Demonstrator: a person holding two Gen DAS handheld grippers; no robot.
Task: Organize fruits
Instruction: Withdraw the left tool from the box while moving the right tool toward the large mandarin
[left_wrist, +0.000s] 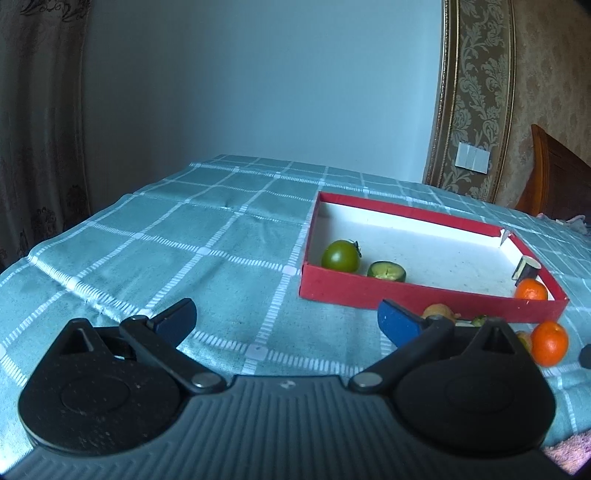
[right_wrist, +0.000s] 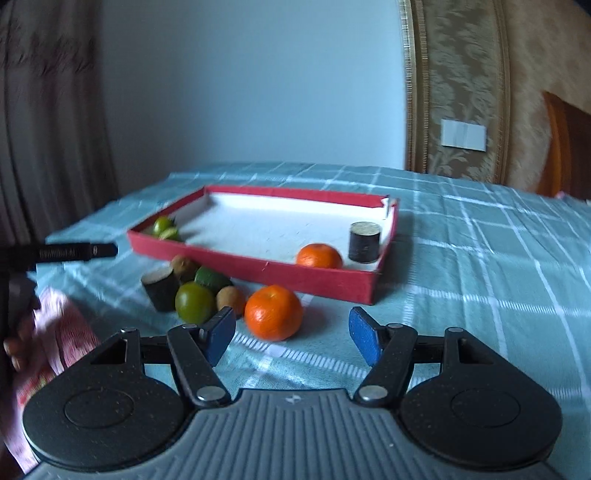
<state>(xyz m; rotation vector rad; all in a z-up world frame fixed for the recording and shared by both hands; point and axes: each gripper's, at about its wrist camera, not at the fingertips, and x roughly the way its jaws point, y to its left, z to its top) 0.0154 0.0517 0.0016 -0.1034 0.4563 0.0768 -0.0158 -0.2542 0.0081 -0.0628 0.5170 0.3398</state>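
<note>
A shallow red box (left_wrist: 424, 293) (right_wrist: 332, 277) with a white floor lies on the checked cloth. Inside it are a green fruit (left_wrist: 340, 256) (right_wrist: 162, 223), a cut green piece (left_wrist: 386, 271), a tangerine (left_wrist: 531, 289) (right_wrist: 319, 256) and a dark cylinder piece (left_wrist: 526, 266) (right_wrist: 364, 242). In front of the box lie a loose tangerine (right_wrist: 273, 312) (left_wrist: 549, 342), a green fruit (right_wrist: 195, 302), a lime-like fruit (right_wrist: 212, 279), two kiwis (right_wrist: 231, 299) (right_wrist: 184, 267) and a dark cylinder piece (right_wrist: 161, 288). My left gripper (left_wrist: 286, 321) is open and empty, left of the box. My right gripper (right_wrist: 293, 334) is open and empty, just before the loose tangerine.
A teal checked tablecloth (left_wrist: 184, 240) covers the table, its edges falling off at left and back. A wall and curtain stand behind. In the right wrist view the other gripper's black handle (right_wrist: 66, 253) and a pink-sleeved hand (right_wrist: 48, 343) show at far left.
</note>
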